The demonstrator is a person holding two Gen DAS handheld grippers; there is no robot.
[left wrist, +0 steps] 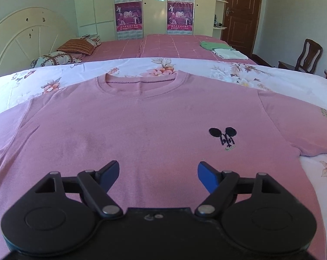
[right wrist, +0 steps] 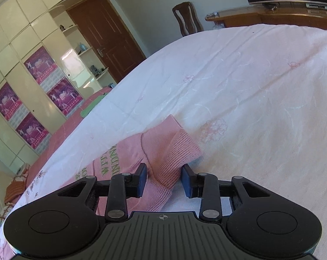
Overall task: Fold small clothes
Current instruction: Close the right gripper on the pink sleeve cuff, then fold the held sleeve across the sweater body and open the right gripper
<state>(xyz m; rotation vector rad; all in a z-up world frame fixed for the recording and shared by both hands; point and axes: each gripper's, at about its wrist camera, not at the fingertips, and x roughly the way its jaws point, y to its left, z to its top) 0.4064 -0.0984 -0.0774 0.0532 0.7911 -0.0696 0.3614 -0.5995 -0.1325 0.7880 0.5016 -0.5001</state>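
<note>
The pink T-shirt point(left wrist: 141, 125) lies flat and unfolded on the bed point(left wrist: 271, 80), collar at twelve o'clock, left gripper point(left wrist: 158, 173) hovering jaws wide, right gripper point(right wrist: 164, 181) jaws narrow around, perhaps not yet pinching, the sleeve point(right wrist: 174, 149), so every fold remains.

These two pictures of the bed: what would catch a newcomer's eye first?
A pink T-shirt lies spread flat on the flowered quilt, a small black logo on its chest. The left gripper hangs open above its lower part. In the right view, the right gripper straddles a folded-over sleeve, its pads not visibly pressing.
</note>
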